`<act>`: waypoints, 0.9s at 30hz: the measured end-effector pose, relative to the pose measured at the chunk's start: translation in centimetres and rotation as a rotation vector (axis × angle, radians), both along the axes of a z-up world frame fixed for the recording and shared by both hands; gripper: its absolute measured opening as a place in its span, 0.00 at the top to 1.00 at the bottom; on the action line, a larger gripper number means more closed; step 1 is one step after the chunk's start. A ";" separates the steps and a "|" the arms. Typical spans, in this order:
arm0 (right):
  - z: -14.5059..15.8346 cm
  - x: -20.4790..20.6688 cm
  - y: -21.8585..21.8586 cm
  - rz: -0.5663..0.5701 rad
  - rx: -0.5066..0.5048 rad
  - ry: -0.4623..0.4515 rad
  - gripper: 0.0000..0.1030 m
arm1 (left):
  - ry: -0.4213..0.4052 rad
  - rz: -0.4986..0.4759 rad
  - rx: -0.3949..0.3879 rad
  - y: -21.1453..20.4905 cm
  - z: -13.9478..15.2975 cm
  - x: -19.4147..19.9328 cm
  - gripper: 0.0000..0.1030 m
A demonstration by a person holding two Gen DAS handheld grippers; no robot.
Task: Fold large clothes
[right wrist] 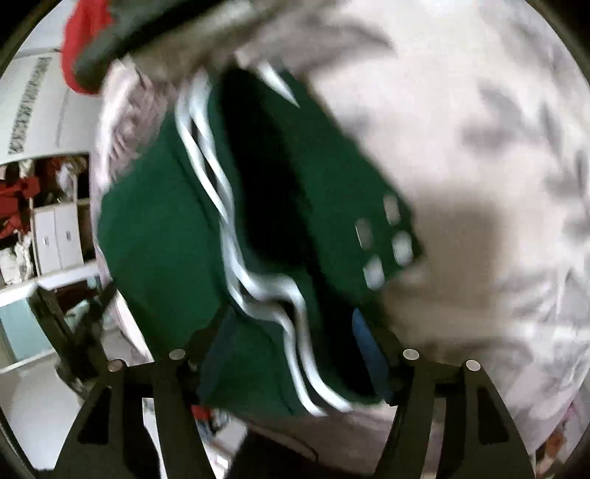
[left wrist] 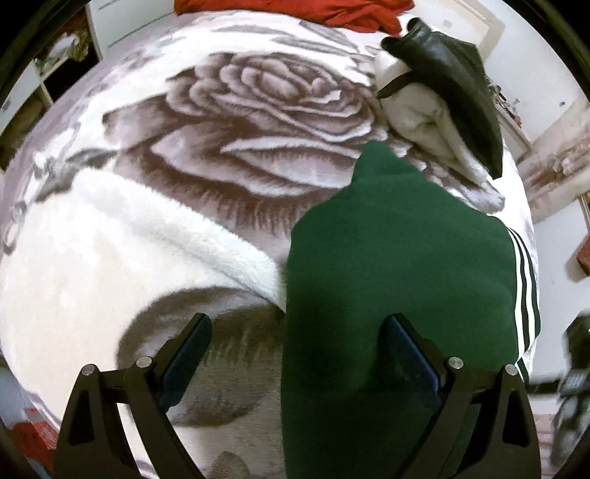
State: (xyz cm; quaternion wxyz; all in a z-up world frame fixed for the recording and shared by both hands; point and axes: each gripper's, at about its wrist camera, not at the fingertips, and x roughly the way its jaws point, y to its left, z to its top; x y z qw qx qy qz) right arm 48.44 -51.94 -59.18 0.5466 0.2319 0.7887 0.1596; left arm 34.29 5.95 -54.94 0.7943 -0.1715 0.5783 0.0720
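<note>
Bed point(left wrist: 228, 121) under one rose-print blanket carries one green striped track garment point(left wrist: 398, 265) near its right edge, apparently folded narrow though not yet compact; one white fleece point(left wrist: 121, 235) and one red garment point(left wrist: 295, 11) await. Left hand-held gripper point(left wrist: 295, 353) gapes, pinching nothing; right hand-held gripper point(right wrist: 291, 350) straddles the green cloth, spread.

A bed point(left wrist: 206, 154) under a rose-print blanket fills the room, white walls point(left wrist: 564, 81) behind it, open white shelves point(right wrist: 55, 235) crammed with clutter alongside.
</note>
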 end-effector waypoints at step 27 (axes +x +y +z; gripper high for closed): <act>11.4 13.8 26.7 1.038 -0.038 -0.535 0.20 | 0.080 0.295 0.059 5.8 -1.4 -3.3 0.05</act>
